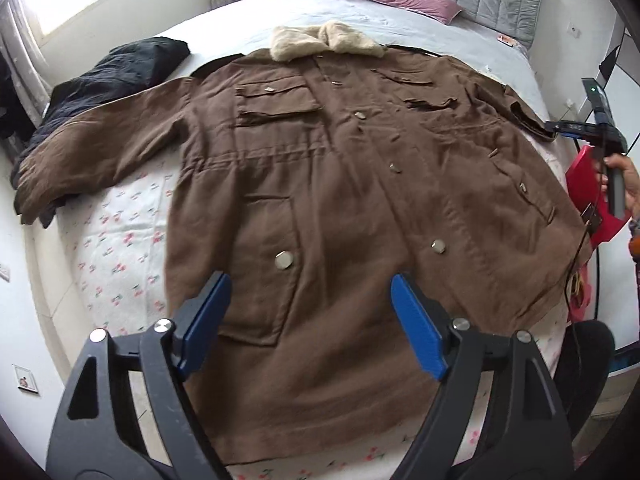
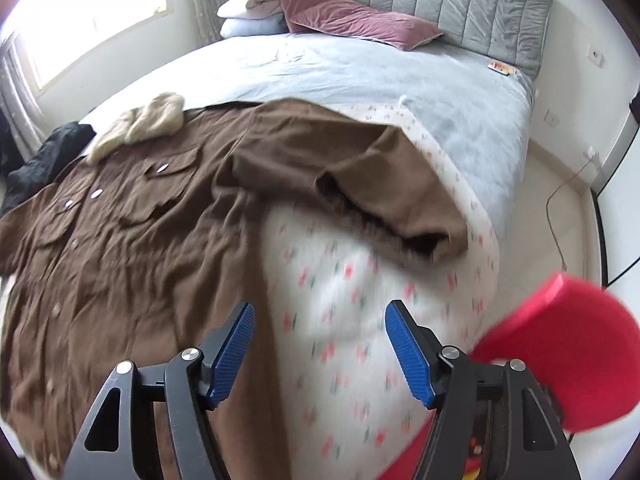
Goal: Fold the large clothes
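Note:
A large brown coat [image 1: 328,184] with a cream fur collar [image 1: 320,42] lies spread front-up on the bed, buttoned, sleeves out to both sides. My left gripper [image 1: 310,300] is open and empty above the coat's lower hem. In the right wrist view the coat [image 2: 120,220] fills the left, and its right sleeve [image 2: 400,184] lies bent across the floral sheet. My right gripper [image 2: 320,332] is open and empty above the sheet beside the coat's edge. It also shows in the left wrist view [image 1: 560,126] at the far right, by the sleeve cuff.
A black garment [image 1: 112,76] lies on the bed beyond the left sleeve. Pink pillows [image 2: 352,20] and folded bedding [image 2: 248,12] sit at the grey headboard. A red object [image 2: 560,356] is at the bed's right side. The floral sheet [image 2: 360,300] covers the near bed.

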`<act>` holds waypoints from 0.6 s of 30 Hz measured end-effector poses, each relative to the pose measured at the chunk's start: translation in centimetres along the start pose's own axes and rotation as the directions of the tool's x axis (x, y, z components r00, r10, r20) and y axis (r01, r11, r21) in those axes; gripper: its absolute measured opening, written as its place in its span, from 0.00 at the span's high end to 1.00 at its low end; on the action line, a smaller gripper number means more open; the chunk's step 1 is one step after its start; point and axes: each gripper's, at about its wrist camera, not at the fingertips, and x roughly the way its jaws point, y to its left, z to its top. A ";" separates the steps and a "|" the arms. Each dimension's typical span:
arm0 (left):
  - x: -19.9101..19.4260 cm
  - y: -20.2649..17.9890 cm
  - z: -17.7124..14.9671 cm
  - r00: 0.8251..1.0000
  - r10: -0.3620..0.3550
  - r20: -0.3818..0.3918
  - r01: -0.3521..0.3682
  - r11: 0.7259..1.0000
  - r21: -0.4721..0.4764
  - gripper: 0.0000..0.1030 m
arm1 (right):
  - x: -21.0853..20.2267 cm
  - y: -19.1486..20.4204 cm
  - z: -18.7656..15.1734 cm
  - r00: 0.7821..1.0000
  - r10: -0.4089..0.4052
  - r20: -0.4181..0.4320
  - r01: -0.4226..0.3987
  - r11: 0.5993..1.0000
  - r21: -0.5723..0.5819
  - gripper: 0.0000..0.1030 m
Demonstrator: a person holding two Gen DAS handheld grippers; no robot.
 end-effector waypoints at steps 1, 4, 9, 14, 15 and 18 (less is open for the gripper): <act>0.8 -1.0 1.0 1.000 -0.008 -0.009 0.008 1.000 0.005 0.20 | 1.3 -0.1 1.5 1.000 0.007 0.004 -0.008 1.000 0.022 0.33; 2.7 -3.6 3.5 1.000 -0.010 -0.019 0.011 0.999 0.043 0.20 | 4.1 -1.1 4.8 0.999 0.023 0.033 -0.026 0.995 0.093 0.33; 6.9 -6.3 7.3 0.998 -0.038 -0.045 0.042 0.995 0.095 0.20 | 9.9 -3.3 7.2 0.999 0.029 -0.023 -0.024 0.983 0.184 0.42; 9.5 -8.1 9.5 0.995 -0.066 -0.076 0.075 0.990 0.123 0.20 | 10.1 -6.6 9.1 0.947 -0.312 -0.073 0.316 0.947 0.051 0.96; 9.7 -8.3 9.6 0.994 -0.073 -0.077 0.082 0.989 0.123 0.20 | 9.5 -8.0 10.0 0.898 -0.438 -0.041 0.439 0.898 0.038 0.96; 10.5 -8.7 9.8 0.993 -0.086 -0.084 0.096 0.988 0.122 0.20 | 8.0 -12.3 12.2 0.789 -0.614 -0.008 0.612 0.786 0.089 0.95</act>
